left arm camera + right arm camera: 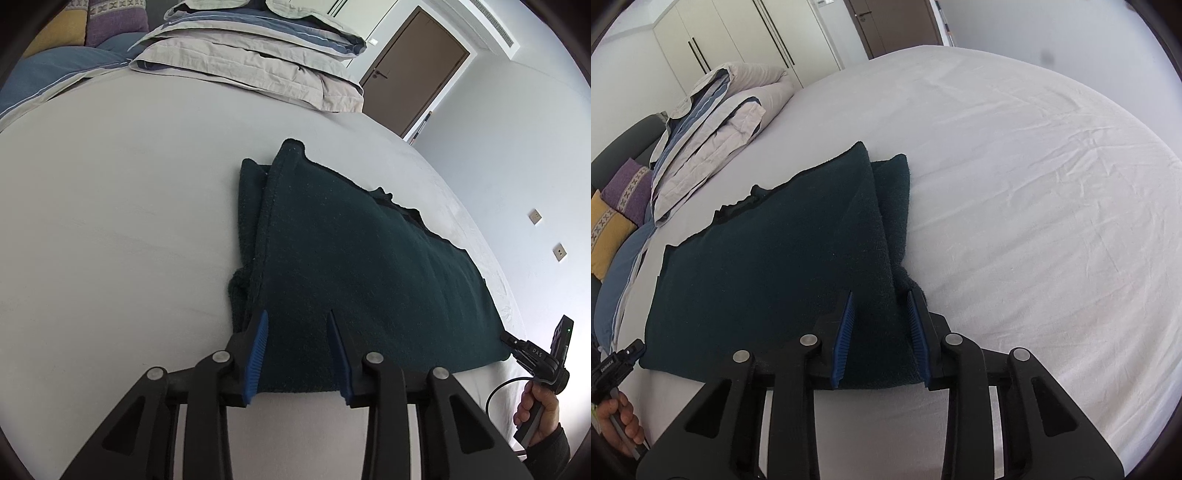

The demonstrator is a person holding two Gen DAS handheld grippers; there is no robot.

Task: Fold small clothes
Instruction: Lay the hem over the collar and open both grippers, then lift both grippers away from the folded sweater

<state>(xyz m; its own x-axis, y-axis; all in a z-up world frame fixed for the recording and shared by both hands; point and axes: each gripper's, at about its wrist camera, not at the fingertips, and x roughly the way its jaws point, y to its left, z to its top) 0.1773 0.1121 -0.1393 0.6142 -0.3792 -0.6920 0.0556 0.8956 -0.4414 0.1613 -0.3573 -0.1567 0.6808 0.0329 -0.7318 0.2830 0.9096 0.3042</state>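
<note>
A dark green knit garment (351,266) lies folded on the white bed sheet (110,221); it also shows in the right wrist view (775,258). My left gripper (297,317) is open, its blue pads on either side of the garment's near left corner, low over the cloth. My right gripper (881,299) is open over the garment's near right corner. A narrower folded flap lies along the garment's outer edge in both views. The right gripper (508,338) also shows in the left wrist view, at the garment's far corner, held by a hand.
A folded beige and blue duvet (258,62) lies at the head of the bed. Purple and yellow cushions (617,206) lie beside it. A brown door (413,70) and wardrobes (738,40) stand beyond the bed. The sheet (1034,184) stretches wide to the right.
</note>
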